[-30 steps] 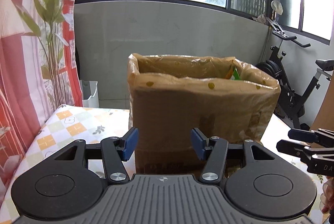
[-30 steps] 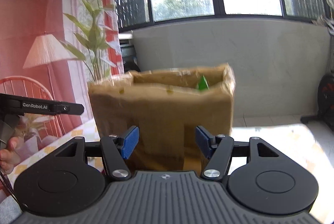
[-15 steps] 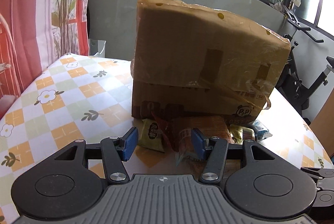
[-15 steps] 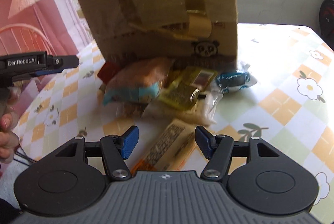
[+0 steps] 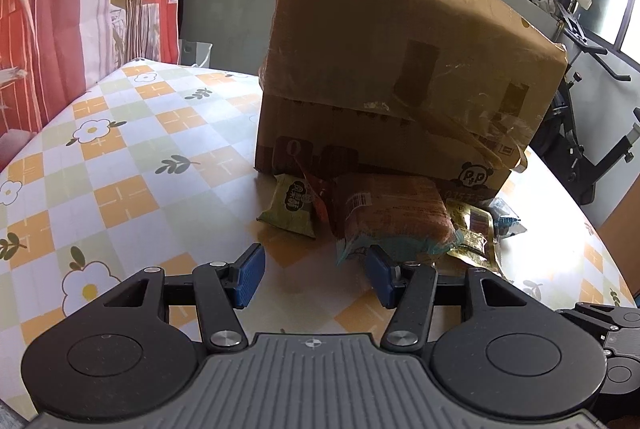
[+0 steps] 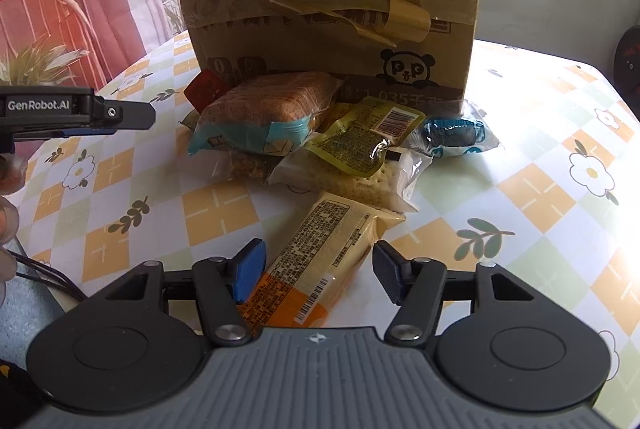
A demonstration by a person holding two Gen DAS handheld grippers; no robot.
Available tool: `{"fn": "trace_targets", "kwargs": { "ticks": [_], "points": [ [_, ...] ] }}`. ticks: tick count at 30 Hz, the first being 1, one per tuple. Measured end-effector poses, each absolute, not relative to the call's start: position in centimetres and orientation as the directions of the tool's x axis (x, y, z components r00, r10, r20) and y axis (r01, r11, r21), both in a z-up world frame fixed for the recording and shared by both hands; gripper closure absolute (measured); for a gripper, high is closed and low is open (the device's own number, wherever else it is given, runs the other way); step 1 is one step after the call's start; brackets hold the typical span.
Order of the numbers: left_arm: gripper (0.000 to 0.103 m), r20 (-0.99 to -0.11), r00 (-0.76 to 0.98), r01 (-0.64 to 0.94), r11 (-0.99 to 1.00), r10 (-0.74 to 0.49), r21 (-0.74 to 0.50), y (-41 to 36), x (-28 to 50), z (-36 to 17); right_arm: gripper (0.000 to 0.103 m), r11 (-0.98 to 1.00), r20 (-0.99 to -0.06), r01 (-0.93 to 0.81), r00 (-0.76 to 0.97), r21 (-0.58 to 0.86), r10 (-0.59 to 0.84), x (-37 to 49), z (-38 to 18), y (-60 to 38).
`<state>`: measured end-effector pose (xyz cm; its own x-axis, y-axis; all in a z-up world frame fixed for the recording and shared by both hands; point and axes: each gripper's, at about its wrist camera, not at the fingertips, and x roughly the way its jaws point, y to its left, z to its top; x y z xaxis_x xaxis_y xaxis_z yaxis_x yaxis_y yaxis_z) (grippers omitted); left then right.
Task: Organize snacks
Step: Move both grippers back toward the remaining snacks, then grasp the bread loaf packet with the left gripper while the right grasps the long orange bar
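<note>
A tall cardboard box (image 5: 400,77) (image 6: 328,1) stands on the flowered tablecloth (image 5: 120,157). Snack packets lie piled against its front: a brown and teal bread pack (image 5: 392,217) (image 6: 268,117), a green packet (image 5: 290,207), a yellow-green pouch (image 6: 360,141), a cracker pack (image 6: 360,181), a blue-wrapped snack (image 6: 456,133) and a long yellow-orange packet (image 6: 320,257). My left gripper (image 5: 314,275) is open and empty, just short of the bread pack. My right gripper (image 6: 318,271) is open, its jaws either side of the long yellow-orange packet's near end.
A red packet (image 6: 206,89) pokes out behind the bread pack. The left gripper's body (image 6: 76,113) shows at the left of the right wrist view. An exercise bike (image 5: 580,133) stands beyond the table's right side. A red curtain (image 5: 48,9) hangs at the left.
Both grippers have tilted down from the box's open top towards the table and moved closer to the snack pile. Both stay open and empty.
</note>
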<state>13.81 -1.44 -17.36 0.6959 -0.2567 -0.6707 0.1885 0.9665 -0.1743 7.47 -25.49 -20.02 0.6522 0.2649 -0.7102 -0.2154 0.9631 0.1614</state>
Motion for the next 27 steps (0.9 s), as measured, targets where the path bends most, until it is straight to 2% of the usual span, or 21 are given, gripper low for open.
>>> {"fn": "trace_targets", "kwargs": {
  "ticks": [11, 19, 22, 27],
  "points": [
    [0.045, -0.686, 0.677, 0.202, 0.963, -0.268, -0.177, -2.0, 13.5, -17.9, 0.061, 0.949, -0.679, -0.256, 0.664, 0.186, 0.312, 6.5, -19.9, -27.1],
    [0.045, -0.694, 0.667, 0.22, 0.961, -0.273, -0.166, -2.8, 13.4, -18.2, 0.062, 0.952, -0.531, -0.226, 0.791, 0.207, 0.304, 5.3, -18.4, -29.9],
    [0.045, -0.694, 0.666, 0.228, 0.96, -0.275, -0.162, -3.0, 13.2, -18.2, 0.062, 0.962, -0.511, -0.232, 0.814, 0.148, 0.275, 6.1, -18.5, -30.1],
    [0.045, -0.695, 0.668, 0.225, 0.963, -0.265, -0.151, -3.1, 13.2, -18.1, 0.062, 0.964, -0.494, -0.233, 0.828, 0.128, 0.265, 8.3, -19.6, -30.4]
  ]
}}
